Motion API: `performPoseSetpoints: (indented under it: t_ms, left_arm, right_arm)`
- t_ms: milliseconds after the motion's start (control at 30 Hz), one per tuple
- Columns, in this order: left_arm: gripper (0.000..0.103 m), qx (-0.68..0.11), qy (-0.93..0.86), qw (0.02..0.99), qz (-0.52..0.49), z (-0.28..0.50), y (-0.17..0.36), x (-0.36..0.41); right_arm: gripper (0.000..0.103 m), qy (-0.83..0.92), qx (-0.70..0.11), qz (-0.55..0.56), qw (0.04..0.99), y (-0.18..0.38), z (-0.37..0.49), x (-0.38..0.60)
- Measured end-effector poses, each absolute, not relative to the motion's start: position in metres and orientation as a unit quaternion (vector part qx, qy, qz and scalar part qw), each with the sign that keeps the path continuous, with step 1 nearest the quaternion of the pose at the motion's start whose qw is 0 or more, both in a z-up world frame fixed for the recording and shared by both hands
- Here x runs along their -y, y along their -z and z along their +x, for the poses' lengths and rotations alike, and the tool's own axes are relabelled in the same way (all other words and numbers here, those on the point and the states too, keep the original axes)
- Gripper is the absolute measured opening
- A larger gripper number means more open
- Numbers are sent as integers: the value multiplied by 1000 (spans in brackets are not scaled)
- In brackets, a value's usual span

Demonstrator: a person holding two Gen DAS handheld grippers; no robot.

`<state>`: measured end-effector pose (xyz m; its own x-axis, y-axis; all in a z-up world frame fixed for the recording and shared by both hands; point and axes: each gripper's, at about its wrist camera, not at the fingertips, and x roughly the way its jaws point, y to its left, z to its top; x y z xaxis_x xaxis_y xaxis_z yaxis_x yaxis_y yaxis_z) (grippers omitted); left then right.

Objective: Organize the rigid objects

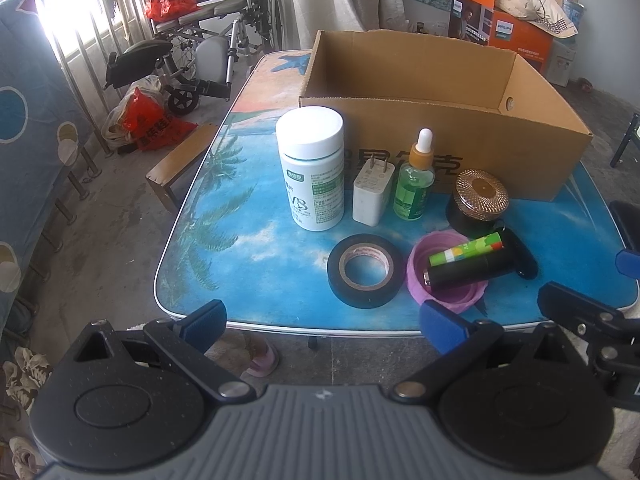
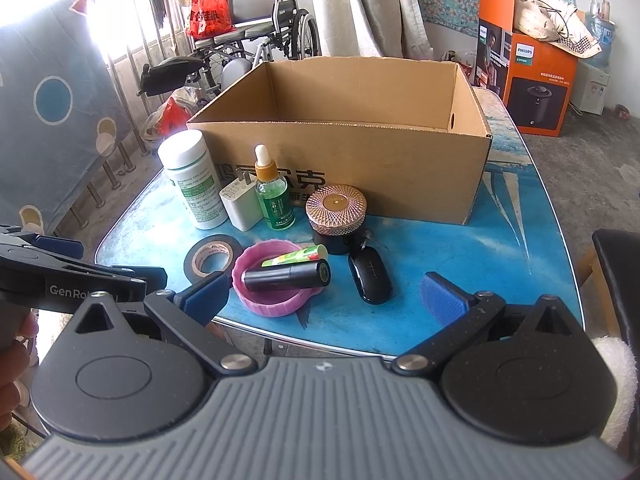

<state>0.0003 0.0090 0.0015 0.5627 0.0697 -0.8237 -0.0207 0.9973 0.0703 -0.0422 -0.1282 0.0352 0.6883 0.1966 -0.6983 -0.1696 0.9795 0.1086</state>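
Left wrist view: left gripper [image 1: 324, 322] jaws apart, empty, short of the tabletop [image 1: 240, 216] edge. Items cluster at 12 o'clock before the cardboard box [image 1: 440, 120]; tape roll [image 1: 366, 270] nearest. Looks like nothing packed yet; next, reach and pinch one.

Right wrist view: right gripper [image 2: 324, 294] jaws apart, empty. Box floor hidden; black case [image 2: 370, 276] hard to identify.

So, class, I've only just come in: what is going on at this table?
A person holds a two-finger gripper in each hand, and both the left gripper and the right gripper hover open at the near edge of the table, gripping nothing. Small items wait in front of the cardboard box: a white bottle, a charger, a dropper bottle, a tape roll and a pink lid holding two tubes. No items show inside the box.
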Motion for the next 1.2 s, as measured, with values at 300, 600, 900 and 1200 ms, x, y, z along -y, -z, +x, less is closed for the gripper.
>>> performPoseSetpoints:
  t_ms: [300, 600, 900, 1200]
  left_arm:
    - [103, -443, 7, 896, 22, 0, -4, -9]
    - [103, -415, 137, 899, -24, 10, 5, -4]
    - [84, -392, 205, 894, 65, 19, 20, 32]
    - [59, -379, 228, 884, 149, 18, 37, 64]
  right_arm:
    - [102, -118, -351, 57, 927, -40, -40, 147]
    - [102, -117, -320, 176, 924, -28, -38, 187]
    - [82, -163, -358, 255, 883, 4, -16, 182]
    - [55, -164, -397, 277, 859, 36, 11, 174]
